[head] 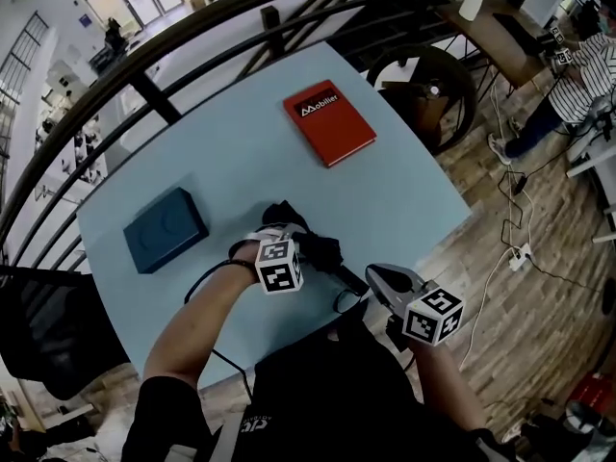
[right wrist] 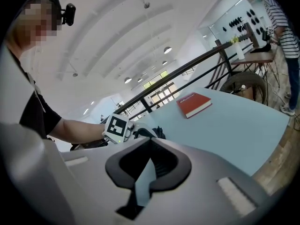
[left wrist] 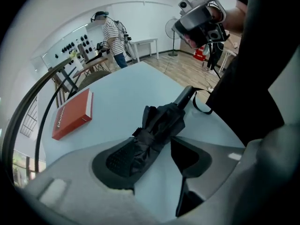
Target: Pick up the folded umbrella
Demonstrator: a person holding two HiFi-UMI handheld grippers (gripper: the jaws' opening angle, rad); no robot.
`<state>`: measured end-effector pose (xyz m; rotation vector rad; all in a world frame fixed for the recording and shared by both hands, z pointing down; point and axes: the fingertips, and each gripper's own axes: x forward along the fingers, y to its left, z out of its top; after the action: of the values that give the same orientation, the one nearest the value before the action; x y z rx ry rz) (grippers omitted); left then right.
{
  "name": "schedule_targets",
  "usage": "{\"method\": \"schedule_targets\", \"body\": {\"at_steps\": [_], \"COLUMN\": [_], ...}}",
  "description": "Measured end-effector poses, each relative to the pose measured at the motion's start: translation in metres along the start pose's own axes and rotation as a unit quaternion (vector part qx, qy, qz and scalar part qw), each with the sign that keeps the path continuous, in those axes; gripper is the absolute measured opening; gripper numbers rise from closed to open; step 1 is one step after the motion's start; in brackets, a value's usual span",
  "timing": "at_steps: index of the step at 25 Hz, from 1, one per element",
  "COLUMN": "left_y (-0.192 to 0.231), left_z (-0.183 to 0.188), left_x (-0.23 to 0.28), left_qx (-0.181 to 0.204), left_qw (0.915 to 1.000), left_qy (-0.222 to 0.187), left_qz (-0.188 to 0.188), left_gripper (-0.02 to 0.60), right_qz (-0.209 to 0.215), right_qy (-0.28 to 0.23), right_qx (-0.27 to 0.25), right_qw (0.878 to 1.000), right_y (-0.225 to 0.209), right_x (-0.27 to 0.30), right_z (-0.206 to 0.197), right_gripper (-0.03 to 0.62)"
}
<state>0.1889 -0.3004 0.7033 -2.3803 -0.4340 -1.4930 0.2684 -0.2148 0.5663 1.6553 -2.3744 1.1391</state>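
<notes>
**Left Jaws Astride the Folded Umbrella; Right Jaws Closed and Empty**

**Task object.** The folded umbrella (left wrist: 159,125) is black and lies flat on the light blue table (head: 404,200), near the edge closest to the person. Its canopy end points toward the left gripper. Its handle (left wrist: 183,96) points toward the table edge, and a wrist strap (left wrist: 201,108) loops off the end of it.

**Left gripper.** The left gripper (left wrist: 157,158) points steeply down over the canopy end.
- The jaws stand released and wide apart, with the umbrella between them.
- Folded fabric lies against the ribbed pad of one jaw.
- The other pad stands clear, with bare table showing in the gap.
- Neither pad is pressing on the umbrella.
- In the head view the marker cube (head: 279,265) sits directly over the umbrella.

**Right gripper.** The right gripper (right wrist: 149,165) is held off the near table edge, just beside the umbrella handle and apart from it.
- The jaws are drawn together at the tips.
- Only a narrow sliver of table shows between the pads.
- Nothing is held.

**Other items on the table.**
- A red book (head: 329,121) lies near the far side.
- A dark blue box (head: 166,229) lies toward the left.
- Both are well apart from the umbrella.

**Surroundings.** A black railing (head: 192,27) curves behind the table. A person in a striped shirt (left wrist: 111,34) stands in the background.
</notes>
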Motion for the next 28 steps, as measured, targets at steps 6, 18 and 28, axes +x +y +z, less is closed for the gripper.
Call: {"method": "schedule_targets", "body": {"at_steps": [6, 18, 28], "left_y": [0.008, 0.008, 0.006], "left_z": [0.000, 0.005, -0.007], "left_x": [0.014, 0.023, 0.060], "left_qx": [0.092, 0.218, 0.242], "left_qw": [0.9951, 0.9711, 0.9588], "left_qy": [0.037, 0.097, 0.144], "left_qz": [-0.006, 0.007, -0.033], "left_gripper": [0.253, 0.273, 0.337], "right_qz": [-0.011, -0.030, -0.030], "right_qy": [-0.005, -0.015, -0.007], "right_qx": [0.015, 0.029, 0.039], "right_qw": [1.000, 0.999, 0.999], "right_y": [-0.019, -0.030, -0.032], "right_x": [-0.010, -0.030, -0.031], "right_z": [-0.002, -0.003, -0.012], "right_gripper": [0.002, 0.002, 0.002]}}
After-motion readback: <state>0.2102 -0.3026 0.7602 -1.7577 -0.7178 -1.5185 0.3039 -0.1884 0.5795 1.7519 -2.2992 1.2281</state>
